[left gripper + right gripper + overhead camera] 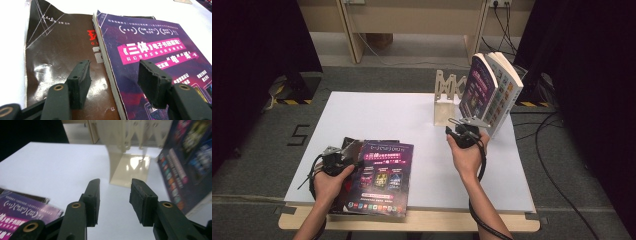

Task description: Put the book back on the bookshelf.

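Both hand-held grippers gape empty; left hand-held gripper (113, 82) straddling purple book's (160, 62) spine could snag the brown book (60, 57) at the bench's near-left corner.

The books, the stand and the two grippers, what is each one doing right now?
Purple book: flat, on top of brown book.
Brown book: flat, cover creased.
Standing books: upright, leaning at the stand.
Stand: upright.
Left gripper: open, jaws astride the purple book's edge.
Right gripper: open, holds nothing.
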`<state>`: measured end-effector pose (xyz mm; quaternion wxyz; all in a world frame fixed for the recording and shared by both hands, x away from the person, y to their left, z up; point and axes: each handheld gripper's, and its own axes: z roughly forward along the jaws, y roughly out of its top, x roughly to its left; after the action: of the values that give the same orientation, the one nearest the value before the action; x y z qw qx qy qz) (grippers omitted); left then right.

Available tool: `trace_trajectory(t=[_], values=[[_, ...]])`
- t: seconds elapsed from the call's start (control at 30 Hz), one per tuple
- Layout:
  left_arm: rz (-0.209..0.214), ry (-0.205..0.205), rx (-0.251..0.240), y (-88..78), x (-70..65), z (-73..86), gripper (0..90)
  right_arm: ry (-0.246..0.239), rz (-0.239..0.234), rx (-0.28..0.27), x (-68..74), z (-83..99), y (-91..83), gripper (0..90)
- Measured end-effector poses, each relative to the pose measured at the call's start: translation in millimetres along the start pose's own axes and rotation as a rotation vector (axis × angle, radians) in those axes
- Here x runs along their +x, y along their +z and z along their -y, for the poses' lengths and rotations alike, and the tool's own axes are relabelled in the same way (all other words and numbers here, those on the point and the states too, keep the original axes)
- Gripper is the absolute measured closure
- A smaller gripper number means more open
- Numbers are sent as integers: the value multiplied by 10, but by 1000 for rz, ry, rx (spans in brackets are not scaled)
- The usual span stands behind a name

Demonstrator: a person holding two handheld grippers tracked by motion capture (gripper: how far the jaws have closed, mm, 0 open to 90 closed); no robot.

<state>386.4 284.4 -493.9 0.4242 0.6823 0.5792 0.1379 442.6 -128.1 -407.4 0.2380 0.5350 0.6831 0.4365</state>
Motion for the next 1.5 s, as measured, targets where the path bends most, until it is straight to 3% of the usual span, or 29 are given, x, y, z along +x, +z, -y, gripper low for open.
trace_trajectory(t=[0.7, 1.0, 1.13, 1.2, 1.5], values=[[16, 6, 13, 6, -21, 1, 460, 0, -168, 218, 546, 264, 611, 578], [26, 20, 17, 14, -59, 12, 466, 27, -211, 285, 639, 274, 854, 567], [28, 22, 19, 13, -61, 12, 469, 63, -237, 335, 655, 269, 950, 560], [28, 21, 22, 10, -66, 13, 470, 40, -222, 336, 661, 268, 995, 559], [31, 31, 29, 8, -84, 15, 463, 44, -233, 360, 689, 270, 1094, 559]])
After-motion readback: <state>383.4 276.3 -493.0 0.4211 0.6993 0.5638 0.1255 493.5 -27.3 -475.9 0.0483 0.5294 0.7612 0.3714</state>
